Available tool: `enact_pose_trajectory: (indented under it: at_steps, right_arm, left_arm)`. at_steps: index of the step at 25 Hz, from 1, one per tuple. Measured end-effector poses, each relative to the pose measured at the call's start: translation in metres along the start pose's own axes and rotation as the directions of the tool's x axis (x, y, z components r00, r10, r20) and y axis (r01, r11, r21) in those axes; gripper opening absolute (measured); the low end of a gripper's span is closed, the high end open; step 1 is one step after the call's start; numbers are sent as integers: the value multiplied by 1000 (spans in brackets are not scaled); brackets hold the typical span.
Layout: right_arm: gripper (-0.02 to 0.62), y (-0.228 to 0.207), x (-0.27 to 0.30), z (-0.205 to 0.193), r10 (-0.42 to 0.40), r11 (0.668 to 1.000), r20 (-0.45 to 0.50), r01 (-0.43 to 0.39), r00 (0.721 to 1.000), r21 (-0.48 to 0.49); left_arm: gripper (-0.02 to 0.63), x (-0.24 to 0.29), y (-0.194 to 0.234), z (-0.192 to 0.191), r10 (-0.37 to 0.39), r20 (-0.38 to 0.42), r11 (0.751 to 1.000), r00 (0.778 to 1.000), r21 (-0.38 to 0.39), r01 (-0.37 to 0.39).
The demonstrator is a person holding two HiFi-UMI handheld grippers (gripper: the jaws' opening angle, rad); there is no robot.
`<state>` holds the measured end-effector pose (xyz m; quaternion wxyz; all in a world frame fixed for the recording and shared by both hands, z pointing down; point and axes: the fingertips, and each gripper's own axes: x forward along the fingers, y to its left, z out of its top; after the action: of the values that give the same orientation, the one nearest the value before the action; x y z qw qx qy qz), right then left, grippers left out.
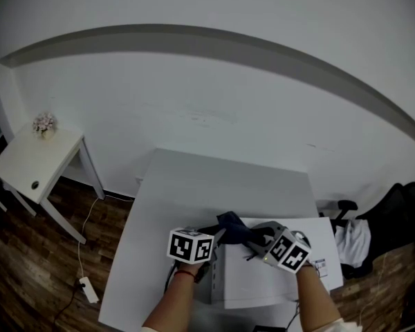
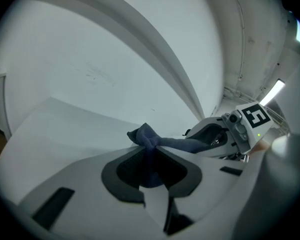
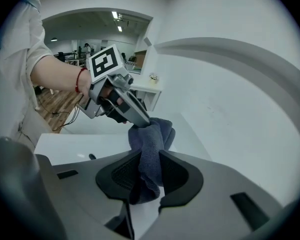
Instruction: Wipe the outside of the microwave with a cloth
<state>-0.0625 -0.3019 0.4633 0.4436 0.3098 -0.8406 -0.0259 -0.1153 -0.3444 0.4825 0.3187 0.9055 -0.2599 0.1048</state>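
A dark blue cloth (image 1: 236, 228) hangs bunched between my two grippers, just above the top of the white microwave (image 1: 263, 286), which stands on the white table (image 1: 194, 185). My left gripper (image 1: 220, 234) comes in from the left and is shut on one end of the cloth (image 2: 149, 143). From the right, my right gripper (image 1: 254, 241) is shut on the other end (image 3: 151, 146). In the left gripper view the right gripper (image 2: 210, 138) shows with the cloth running into its jaws. In the right gripper view the left gripper (image 3: 137, 118) pinches the cloth's top.
A small white side table (image 1: 28, 168) with a little flower pot (image 1: 44, 124) stands at the left. A power strip (image 1: 88, 290) and its cable lie on the wooden floor. Dark items and a white cloth (image 1: 394, 216) sit at the right. A white wall is behind the table.
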Motion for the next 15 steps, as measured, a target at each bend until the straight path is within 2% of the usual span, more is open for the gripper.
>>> enact_pose_trajectory:
  at_steps: [5, 8, 12, 15]
  right_arm:
    - [112, -12, 21, 23, -24, 1000, 25, 24, 999, 2]
    - [112, -8, 35, 40, -4, 999, 23, 5, 1000, -41]
    - [114, 0, 51, 55, 20, 987, -13, -22, 1000, -161]
    - [117, 7, 60, 61, 34, 979, -29, -39, 999, -200]
  left_arm:
    - [48, -7, 29, -9, 128, -40, 991, 991, -37, -129]
    - [48, -7, 45, -20, 192, -94, 981, 977, -14, -194]
    - [46, 1, 56, -36, 224, -134, 974, 965, 3, -226]
    - [44, 6, 62, -48, 219, -155, 974, 963, -20, -225]
